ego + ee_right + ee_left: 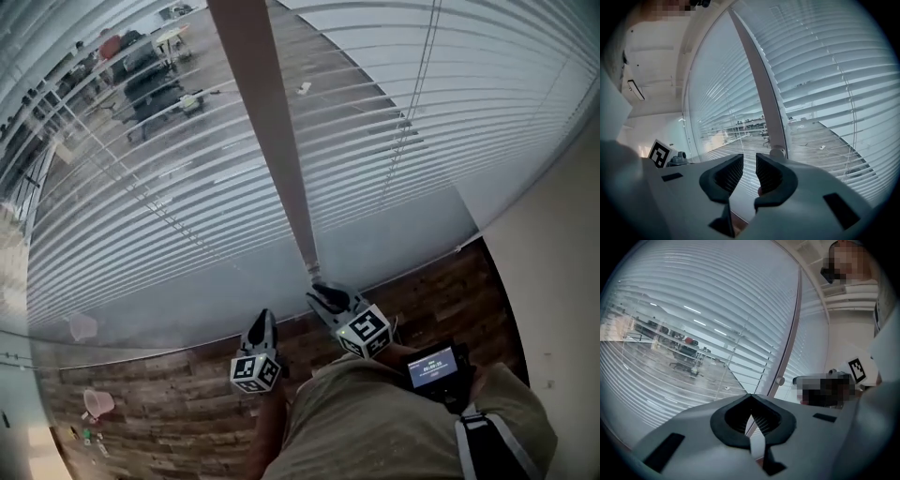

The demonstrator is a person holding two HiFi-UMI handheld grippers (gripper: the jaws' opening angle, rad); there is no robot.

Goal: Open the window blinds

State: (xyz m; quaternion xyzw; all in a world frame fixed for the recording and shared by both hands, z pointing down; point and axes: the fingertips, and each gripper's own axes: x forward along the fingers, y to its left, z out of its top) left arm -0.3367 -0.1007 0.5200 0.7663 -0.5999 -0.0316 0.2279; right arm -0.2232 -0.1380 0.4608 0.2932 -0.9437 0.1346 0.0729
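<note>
White slatted window blinds (394,141) fill the window ahead, slats partly tilted. A long brownish tilt wand (272,141) hangs down in front of them and ends in a small knob (311,273). My right gripper (324,292) is just below and beside that knob, jaws apart with nothing between them; in the right gripper view the knob (777,152) sits just past the right jaw, outside the gap (749,172). My left gripper (263,320) is lower left, shut and empty (751,414), with the wand (790,348) to its right.
A dark wood floor (187,394) runs under the window. A white wall (562,281) closes the right side. The person's khaki trousers (375,422) and a small device with a screen (436,366) are at the bottom. Pink cups (97,403) stand lower left.
</note>
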